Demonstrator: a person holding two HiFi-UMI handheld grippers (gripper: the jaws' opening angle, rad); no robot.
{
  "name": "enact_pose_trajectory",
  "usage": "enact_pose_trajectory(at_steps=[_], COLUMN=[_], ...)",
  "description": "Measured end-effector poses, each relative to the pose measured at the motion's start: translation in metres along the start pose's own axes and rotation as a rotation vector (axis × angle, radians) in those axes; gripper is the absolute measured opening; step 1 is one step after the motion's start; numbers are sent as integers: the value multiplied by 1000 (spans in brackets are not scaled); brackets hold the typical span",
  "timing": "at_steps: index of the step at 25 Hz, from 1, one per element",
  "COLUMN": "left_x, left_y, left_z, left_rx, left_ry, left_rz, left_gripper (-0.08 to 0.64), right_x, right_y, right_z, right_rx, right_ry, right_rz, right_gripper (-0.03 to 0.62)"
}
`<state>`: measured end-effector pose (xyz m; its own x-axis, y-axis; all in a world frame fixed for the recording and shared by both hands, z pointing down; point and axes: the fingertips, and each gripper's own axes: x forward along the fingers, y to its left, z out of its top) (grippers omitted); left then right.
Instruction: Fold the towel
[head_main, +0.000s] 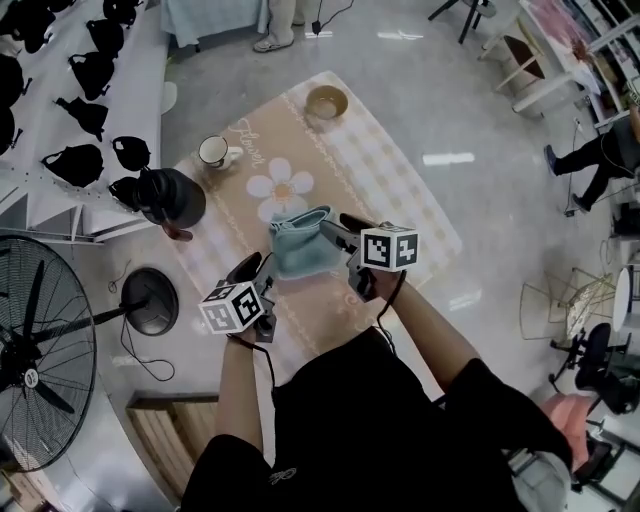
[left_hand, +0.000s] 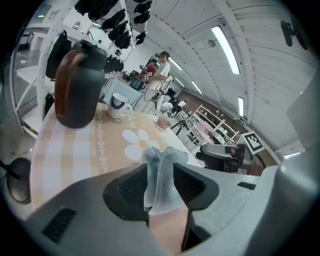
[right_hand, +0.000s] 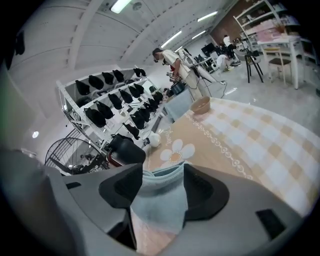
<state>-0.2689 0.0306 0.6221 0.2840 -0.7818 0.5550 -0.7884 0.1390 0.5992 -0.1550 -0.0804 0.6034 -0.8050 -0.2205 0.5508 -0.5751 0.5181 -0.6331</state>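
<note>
The towel (head_main: 300, 248), pale blue, is folded into a roughly square bundle with no clear long axis. It sits mid-table, its near side reaching in between both tongs and its layered edges facing away from them, toward the daisy (head_main: 280, 185). The left tongs (left_hand: 160, 174) are about half open, and a narrow upright fold of towel stands loosely in the gap. The right tongs (right_hand: 159, 186) gape wide, with a flat stretch of towel lying between the pads, which do not press on it. Beyond the towel, the checked cloth (head_main: 400, 190) bears a script word by the mug (head_main: 213, 151) that reads like "Flower". A dark jug (head_main: 170, 197) stands ahead and left of the left tongs, near that table edge. A bowl (head_main: 327, 101) sits far ahead. Bare cloth lies open to the right of the right tongs.
</note>
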Motion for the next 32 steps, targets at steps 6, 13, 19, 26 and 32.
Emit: enact_pose_trajectory(at_steps=[6, 13, 19, 26, 32], left_x=[-22, -45, -56, -70, -87], left_y=[-8, -28, -46, -67, -110], left_z=[-18, -61, -115, -133, -71], left_rx=[31, 100, 142, 177, 289], left_ry=[-19, 17, 103, 71, -113], left_rz=[8, -7, -23, 39, 76], left_gripper=[143, 143, 125, 5, 5], right_x=[-23, -50, -77, -104, -125], right_y=[19, 45, 47, 49, 77], right_z=[-34, -93, -141, -170, -116], right_rx=[-154, -347, -378, -416, -542], right_ry=[33, 70, 37, 62, -56], right_rz=[-46, -99, -170, -154, -115], right_gripper=[235, 145, 2, 2, 2])
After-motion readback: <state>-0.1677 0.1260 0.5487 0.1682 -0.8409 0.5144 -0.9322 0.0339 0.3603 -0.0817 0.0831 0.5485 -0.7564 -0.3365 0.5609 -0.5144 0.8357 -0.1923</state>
